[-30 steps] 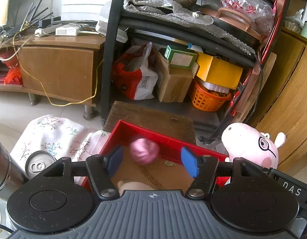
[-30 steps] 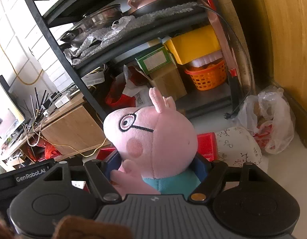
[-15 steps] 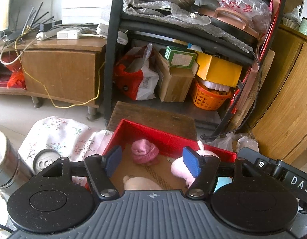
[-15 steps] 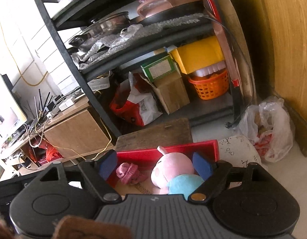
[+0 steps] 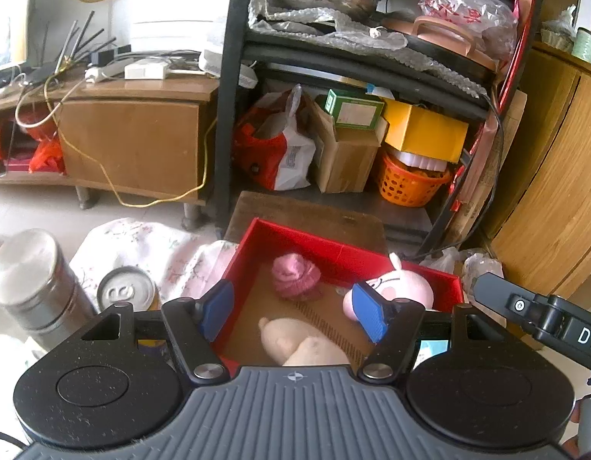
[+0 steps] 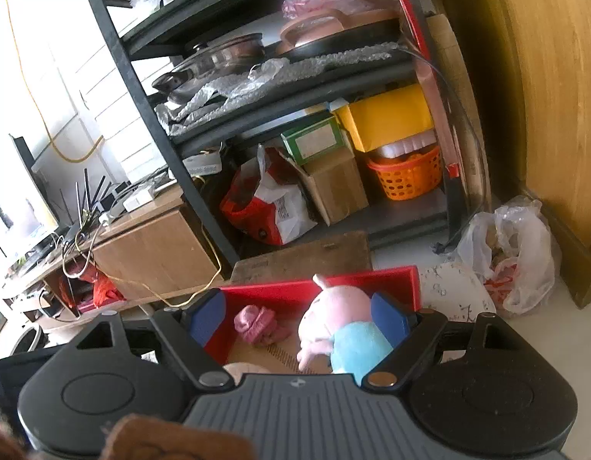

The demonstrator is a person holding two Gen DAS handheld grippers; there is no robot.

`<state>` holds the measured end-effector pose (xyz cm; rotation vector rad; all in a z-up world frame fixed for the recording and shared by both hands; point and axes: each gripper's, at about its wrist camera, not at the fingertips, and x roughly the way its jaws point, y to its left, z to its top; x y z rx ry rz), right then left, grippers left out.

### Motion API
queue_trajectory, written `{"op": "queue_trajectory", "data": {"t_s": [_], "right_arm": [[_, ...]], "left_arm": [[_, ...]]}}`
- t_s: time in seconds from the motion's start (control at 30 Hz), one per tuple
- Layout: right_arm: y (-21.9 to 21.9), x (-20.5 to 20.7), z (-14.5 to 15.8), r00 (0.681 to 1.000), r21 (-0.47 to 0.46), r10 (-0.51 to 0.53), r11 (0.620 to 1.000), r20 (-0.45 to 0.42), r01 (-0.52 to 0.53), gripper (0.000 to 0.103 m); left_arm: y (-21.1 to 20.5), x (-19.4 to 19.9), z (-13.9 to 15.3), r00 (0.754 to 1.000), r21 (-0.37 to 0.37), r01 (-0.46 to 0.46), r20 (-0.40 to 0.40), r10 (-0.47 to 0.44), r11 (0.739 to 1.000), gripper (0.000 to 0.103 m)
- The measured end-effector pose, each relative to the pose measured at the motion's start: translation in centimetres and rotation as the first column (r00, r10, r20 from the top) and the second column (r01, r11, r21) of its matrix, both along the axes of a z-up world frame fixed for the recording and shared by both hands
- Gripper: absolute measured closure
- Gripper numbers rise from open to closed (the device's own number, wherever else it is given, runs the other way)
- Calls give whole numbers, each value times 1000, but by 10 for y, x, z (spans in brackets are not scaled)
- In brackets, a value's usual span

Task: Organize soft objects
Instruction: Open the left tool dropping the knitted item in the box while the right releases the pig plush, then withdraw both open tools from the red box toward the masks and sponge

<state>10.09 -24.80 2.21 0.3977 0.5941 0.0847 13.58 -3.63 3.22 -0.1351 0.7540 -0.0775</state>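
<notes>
We face a black shelf rack (image 5: 234, 88) crowded with pans, boxes and an orange basket (image 5: 410, 184), standing on a pale tiled floor beside a low wooden cabinet (image 5: 134, 142). In front of the rack sits a red box (image 5: 295, 239) with a cardboard bottom. Inside it lie three soft toys: a pink pig in a blue shirt (image 6: 341, 322) at the right side, a beige plush (image 5: 295, 345) near the front, and a small pink knitted bundle (image 5: 295, 276) toward the back. A steel flask (image 5: 31, 283) and a can (image 5: 127, 291) stand left of the box. Our left gripper (image 5: 293, 312) hangs over the box, jaws spread and empty. Our right gripper (image 6: 295, 316) has just been opening; its jaws stand apart, holding nothing, with the pig lying below them.
</notes>
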Motion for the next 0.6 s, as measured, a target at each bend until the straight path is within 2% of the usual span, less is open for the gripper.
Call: {"op": "queue_trajectory", "data": {"t_s": [0.23,0.6], "right_arm": [[5,-15,3,1000,-39,16,999,15,-15,47],[0,-42,1,1000,-29,16,999,9,-16,47]], "left_arm": [[2,-16,0,1000,14,10,1,-10,1000,35],[1,-47,-1,999,49,43,-2,-43,998,33]]}}
